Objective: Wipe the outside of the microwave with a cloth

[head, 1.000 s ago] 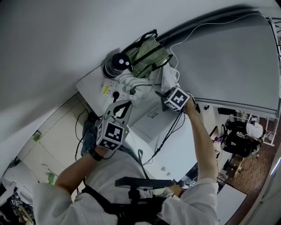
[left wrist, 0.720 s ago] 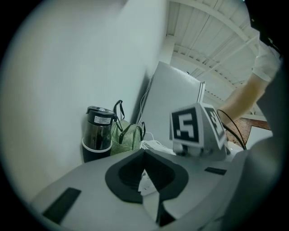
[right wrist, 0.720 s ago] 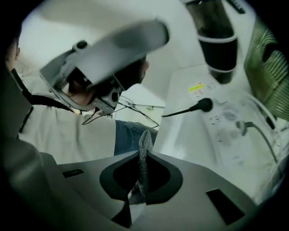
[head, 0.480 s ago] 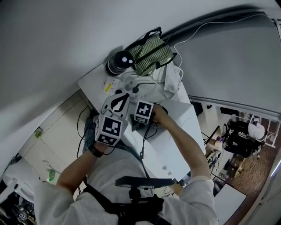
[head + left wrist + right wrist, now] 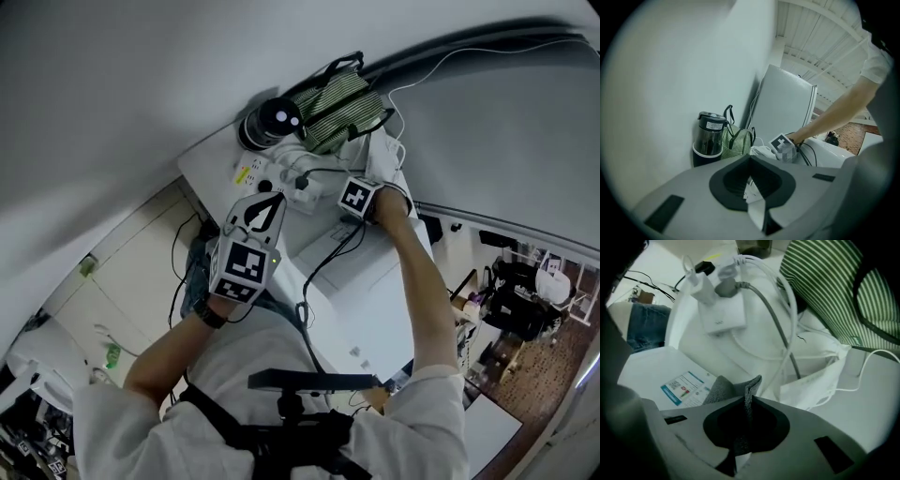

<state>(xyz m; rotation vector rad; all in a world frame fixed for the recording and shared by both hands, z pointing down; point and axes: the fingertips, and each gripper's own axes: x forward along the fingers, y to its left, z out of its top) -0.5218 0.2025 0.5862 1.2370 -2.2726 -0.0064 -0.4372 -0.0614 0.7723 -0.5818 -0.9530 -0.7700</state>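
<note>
Standing over a white desk (image 5: 208, 171), a person works two hand-held grippers, one in each hand. The left hand-held gripper (image 5: 274, 195) hovers above the desk's near edge with its pale plastic jaws brought together and nothing that I can make out between them. The right hand-held gripper (image 5: 747, 398) is clamped on the one cloth (image 5: 723, 387), a grey, nubbly piece that stands up in a pinched fold between the jaws and bulges out to their left. The cloth sits just above the smooth white top of what looks like the microwave (image 5: 361, 300), close to one printed label (image 5: 684, 386) stuck flat on it.

Beyond the cloth there is one white, boxy adapter (image 5: 721, 317) with two plugs pushed into it, one white and one grey. Several thin white cables loop away from it, along with one thicker grey lead. One crumpled white plastic bag (image 5: 815, 378) lies just right of the leads. Behind it stands one soft bag (image 5: 337, 108) in green and white stripes with dark handles. Beside that is one round dark jar (image 5: 272, 127) with a glossy lid, set against the wall (image 5: 141, 75).

The wall is plain and pale grey. One large flat grey panel (image 5: 497, 122) leans in the corner to the right. Pale tiled floor (image 5: 131, 281) shows below the desk's left side.
</note>
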